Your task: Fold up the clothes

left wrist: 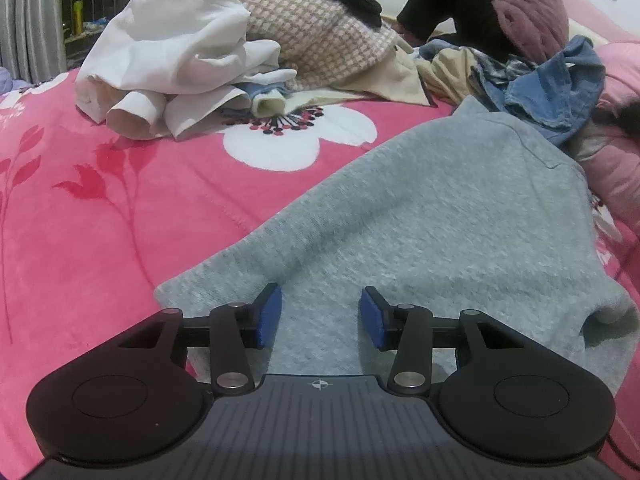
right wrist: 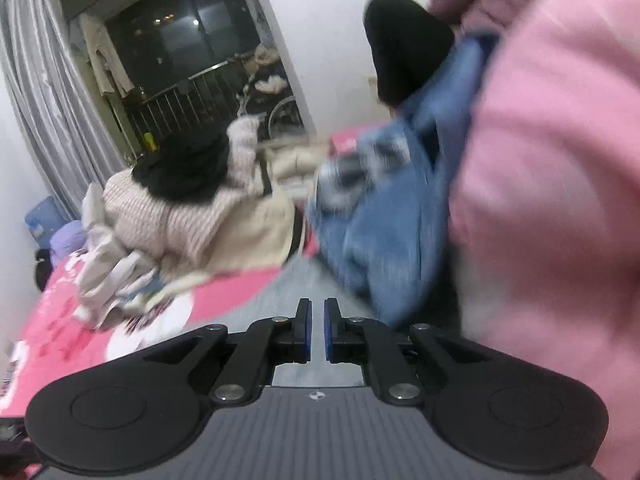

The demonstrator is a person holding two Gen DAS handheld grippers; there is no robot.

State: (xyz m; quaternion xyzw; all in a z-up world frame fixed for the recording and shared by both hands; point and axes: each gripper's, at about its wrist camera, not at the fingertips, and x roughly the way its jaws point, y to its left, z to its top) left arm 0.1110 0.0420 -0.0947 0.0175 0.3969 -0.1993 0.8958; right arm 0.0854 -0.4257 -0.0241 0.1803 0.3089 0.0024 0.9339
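So the grey sweater (left wrist: 420, 220) lies spread flat on the pink bedspread (left wrist: 100, 200), probably ready for folding. Left gripper (left wrist: 320, 316) hovers over its near edge, jaws apart. Right gripper (right wrist: 317, 330) is nearly closed on nothing, near the denim (right wrist: 380, 220).

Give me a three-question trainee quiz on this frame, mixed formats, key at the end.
1. True or false: the left gripper is clamped on the grey sweater.
2. Which garment lies spread flat on the pink floral blanket? A) white shirt B) grey sweater C) blue denim garment
3. Fill in: in the right wrist view, the right gripper has its blue pads nearly ____, with nothing seen between them.

Key
1. False: its jaws stand open above the sweater.
2. B. The white shirt and the blue denim garment sit crumpled in the pile.
3. Together.
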